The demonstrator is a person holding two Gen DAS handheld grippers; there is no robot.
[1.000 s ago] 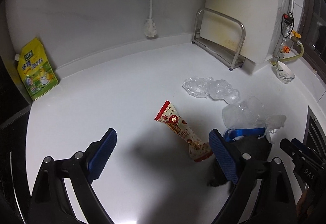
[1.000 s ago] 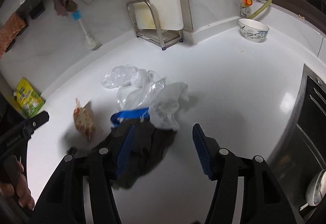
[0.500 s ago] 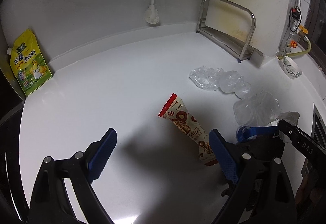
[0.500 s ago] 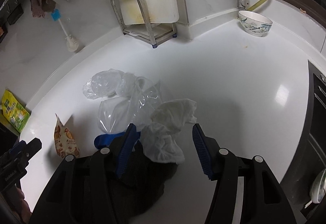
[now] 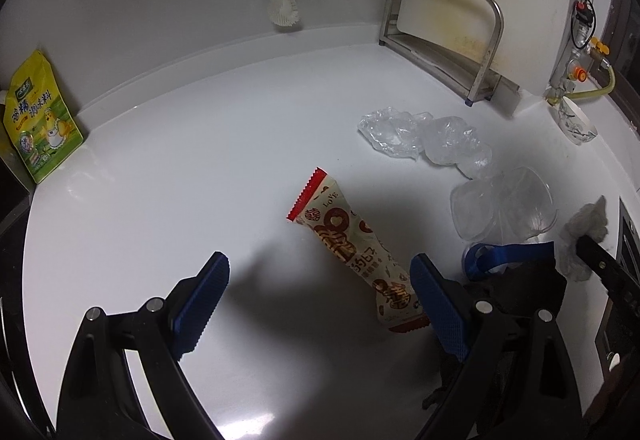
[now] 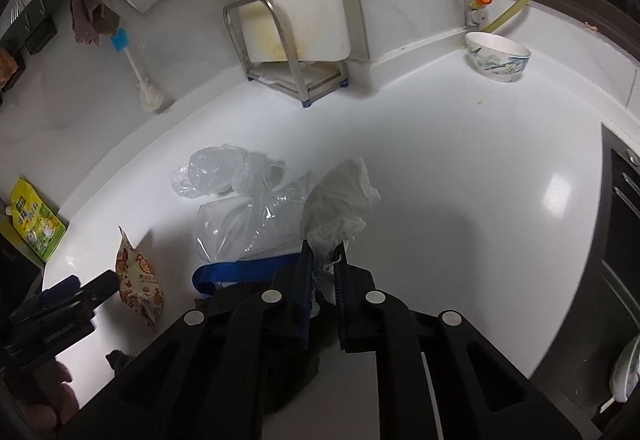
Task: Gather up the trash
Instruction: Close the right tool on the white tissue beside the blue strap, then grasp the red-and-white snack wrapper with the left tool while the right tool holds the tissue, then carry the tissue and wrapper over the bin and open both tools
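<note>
Two grippers over a white countertop (image 5: pixel 168 176) here. The right gripper (image 6: pixel 323 272) has its jaws clamped on a crumpled white tissue (image 6: pixel 340 200), which sticks up above the blue pads. Right under it sits a black bag with a blue handle (image 6: pixel 244 270). The left gripper (image 5: pixel 320 300) hangs with its jaws wide apart, nothing between them, and a snack wrapper (image 5: pixel 352 244) lies flat just beside its right finger. Further back there's a heap of clear plastic bags (image 5: pixel 424 138), then a metal rack (image 5: pixel 444 36) and a dish brush (image 5: pixel 285 6) against the wall. Yellow pouch (image 5: pixel 38 120) far left.
</note>
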